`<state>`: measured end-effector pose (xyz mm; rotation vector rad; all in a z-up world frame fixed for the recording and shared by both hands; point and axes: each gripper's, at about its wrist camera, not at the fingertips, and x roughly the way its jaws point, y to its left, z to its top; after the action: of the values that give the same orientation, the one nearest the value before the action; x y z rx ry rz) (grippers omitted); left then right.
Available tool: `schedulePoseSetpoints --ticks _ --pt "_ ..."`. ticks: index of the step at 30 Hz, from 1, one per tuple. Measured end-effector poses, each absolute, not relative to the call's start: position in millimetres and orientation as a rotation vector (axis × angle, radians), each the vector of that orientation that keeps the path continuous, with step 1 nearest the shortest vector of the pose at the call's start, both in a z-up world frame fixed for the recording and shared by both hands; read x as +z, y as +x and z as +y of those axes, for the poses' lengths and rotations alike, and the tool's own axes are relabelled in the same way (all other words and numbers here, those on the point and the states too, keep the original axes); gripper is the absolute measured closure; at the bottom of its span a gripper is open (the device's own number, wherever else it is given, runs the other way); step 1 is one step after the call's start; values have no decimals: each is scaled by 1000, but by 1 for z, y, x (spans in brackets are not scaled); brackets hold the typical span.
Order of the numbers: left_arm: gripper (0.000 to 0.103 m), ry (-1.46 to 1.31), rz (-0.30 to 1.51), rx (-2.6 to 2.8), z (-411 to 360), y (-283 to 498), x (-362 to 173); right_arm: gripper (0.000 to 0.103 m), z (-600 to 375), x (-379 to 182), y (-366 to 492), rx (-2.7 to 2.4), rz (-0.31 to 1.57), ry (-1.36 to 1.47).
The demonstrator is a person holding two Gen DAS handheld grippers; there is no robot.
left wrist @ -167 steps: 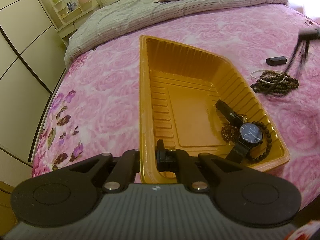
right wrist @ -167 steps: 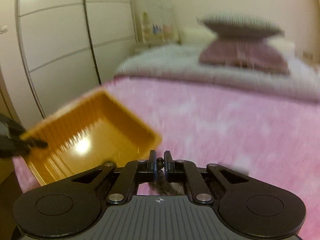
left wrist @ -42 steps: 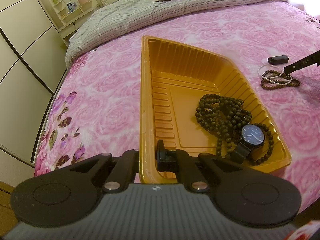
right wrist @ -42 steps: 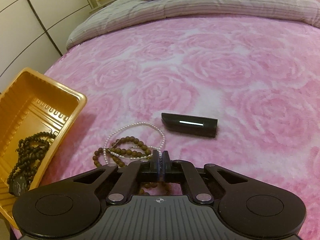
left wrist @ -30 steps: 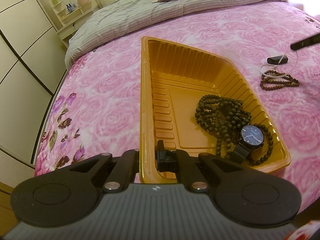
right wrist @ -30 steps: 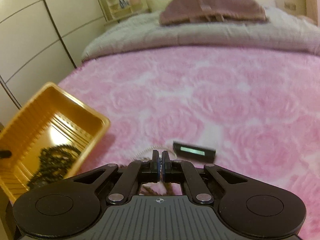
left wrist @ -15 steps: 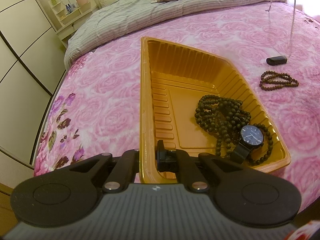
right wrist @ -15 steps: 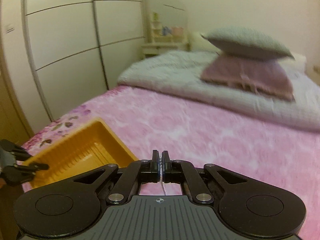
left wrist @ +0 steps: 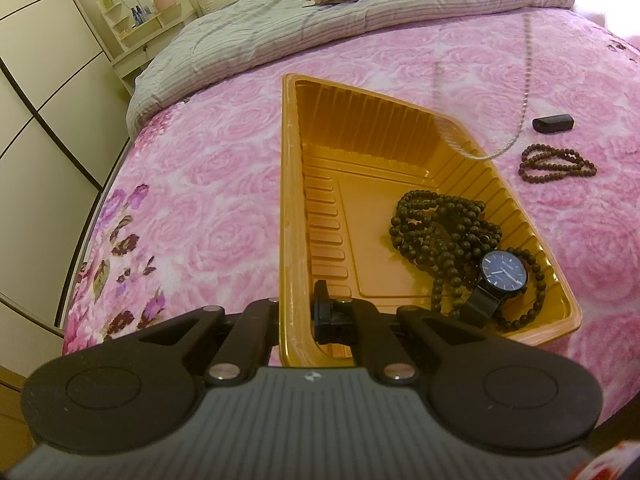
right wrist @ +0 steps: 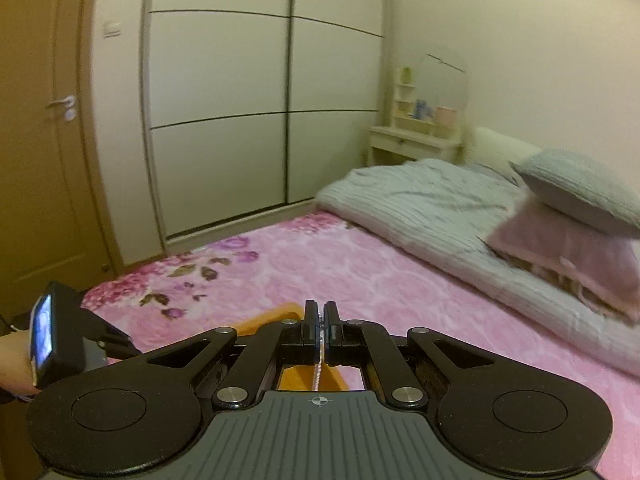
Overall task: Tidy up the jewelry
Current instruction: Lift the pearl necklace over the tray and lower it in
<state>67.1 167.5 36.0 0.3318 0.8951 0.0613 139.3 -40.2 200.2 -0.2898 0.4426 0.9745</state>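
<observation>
Thin pale pearl necklace (left wrist: 525, 80), blurred, hanging in a long loop above the orange tray (left wrist: 292, 208) on the pink bed (left wrist: 208, 184). Pinched at the top between the right gripper (right wrist: 320, 316) jaws, fully closed. Left gripper (left wrist: 298, 308) clamped on the tray's near rim. Only in the left view: dark bead strands (left wrist: 440, 224) and watch (left wrist: 503, 274) inside the tray, brown beads (left wrist: 556, 168) beside it.

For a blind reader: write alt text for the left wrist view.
The left hand-held gripper clamps the near rim of an orange tray holding dark beads and a watch. A pearl strand dangles above; a brown bracelet lies on the pink bedspread.
</observation>
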Motion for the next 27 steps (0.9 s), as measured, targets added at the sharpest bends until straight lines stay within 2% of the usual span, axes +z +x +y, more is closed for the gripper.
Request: schedulePoseSetpoints --ticks 27 --pt "101 306 886 50 174 66 33 101 43 175 130 1096 456 -534"
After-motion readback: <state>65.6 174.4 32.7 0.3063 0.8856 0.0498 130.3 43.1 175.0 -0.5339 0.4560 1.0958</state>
